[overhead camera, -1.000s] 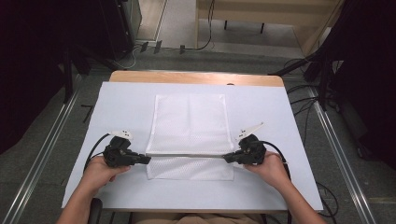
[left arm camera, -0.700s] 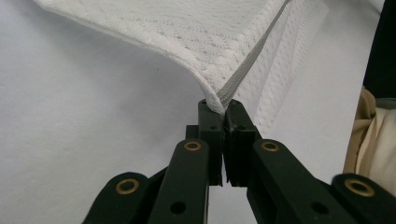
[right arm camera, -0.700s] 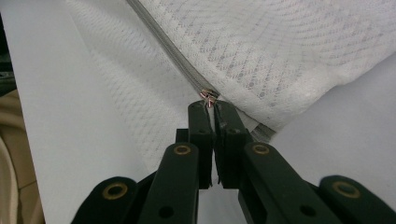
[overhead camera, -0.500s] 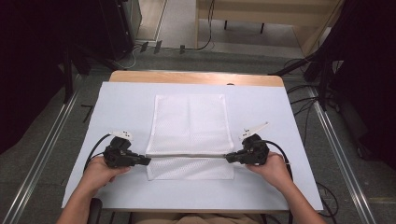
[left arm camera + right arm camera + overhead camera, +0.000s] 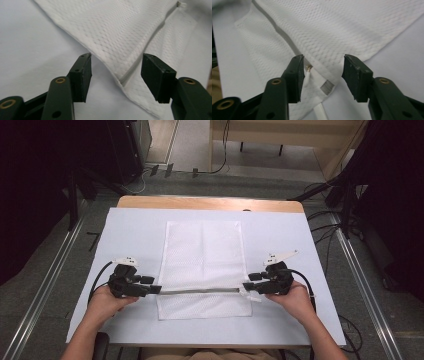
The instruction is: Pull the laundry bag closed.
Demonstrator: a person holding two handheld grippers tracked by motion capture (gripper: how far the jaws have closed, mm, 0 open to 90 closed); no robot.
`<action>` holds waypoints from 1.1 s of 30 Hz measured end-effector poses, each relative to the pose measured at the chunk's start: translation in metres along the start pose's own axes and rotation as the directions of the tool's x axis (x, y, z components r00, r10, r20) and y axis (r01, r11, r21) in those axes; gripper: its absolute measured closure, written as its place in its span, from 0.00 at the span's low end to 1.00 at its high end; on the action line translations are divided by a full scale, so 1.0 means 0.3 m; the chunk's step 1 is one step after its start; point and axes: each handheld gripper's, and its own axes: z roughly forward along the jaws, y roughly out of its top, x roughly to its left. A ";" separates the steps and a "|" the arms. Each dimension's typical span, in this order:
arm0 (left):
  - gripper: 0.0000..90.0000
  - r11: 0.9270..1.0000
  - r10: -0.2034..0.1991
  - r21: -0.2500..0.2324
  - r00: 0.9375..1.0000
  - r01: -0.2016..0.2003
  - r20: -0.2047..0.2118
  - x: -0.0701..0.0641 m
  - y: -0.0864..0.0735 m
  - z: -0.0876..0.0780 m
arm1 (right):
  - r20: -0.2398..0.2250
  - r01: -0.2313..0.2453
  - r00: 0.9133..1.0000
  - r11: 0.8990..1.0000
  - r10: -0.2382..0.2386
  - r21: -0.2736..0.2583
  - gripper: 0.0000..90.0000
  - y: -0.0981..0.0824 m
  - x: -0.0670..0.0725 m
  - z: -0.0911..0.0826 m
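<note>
White mesh zippered laundry bag (image 5: pixel 202 265) on a white-covered table (image 5: pixel 130 225).
Left gripper (image 5: pixel 116 75) and right gripper (image 5: pixel 322 75) gape wide at the bag's zipper ends, holding nothing.

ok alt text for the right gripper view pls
Two open black jaws of the right gripper straddle the edge of a white mesh bag lying on a white table, with its zipper pull beside the left jaw.

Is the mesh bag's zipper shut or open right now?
Shut, as far as visible: the zipper runs as one thin closed line across the bag, its pull at the right end.
</note>
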 end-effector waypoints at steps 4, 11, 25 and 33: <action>0.41 0.999 0.000 -0.051 0.999 -0.002 -0.045 0.012 -0.001 -0.016 | 0.037 -0.007 0.999 0.999 0.009 -0.045 0.51 -0.006 -0.021 -0.023; 0.39 0.994 -0.046 -0.103 0.991 0.033 -0.129 0.048 -0.008 -0.043 | 0.131 -0.065 0.988 0.994 0.077 -0.093 0.50 -0.033 -0.085 -0.069; 0.37 0.985 -0.130 -0.140 0.966 0.101 -0.223 0.099 -0.024 -0.068 | 0.307 -0.147 0.931 0.974 0.196 -0.173 0.31 -0.063 -0.168 -0.087; 0.37 0.982 -0.152 -0.149 0.960 0.119 -0.233 0.110 -0.026 -0.067 | 0.319 -0.134 0.929 0.975 0.186 -0.178 0.29 -0.067 -0.172 -0.081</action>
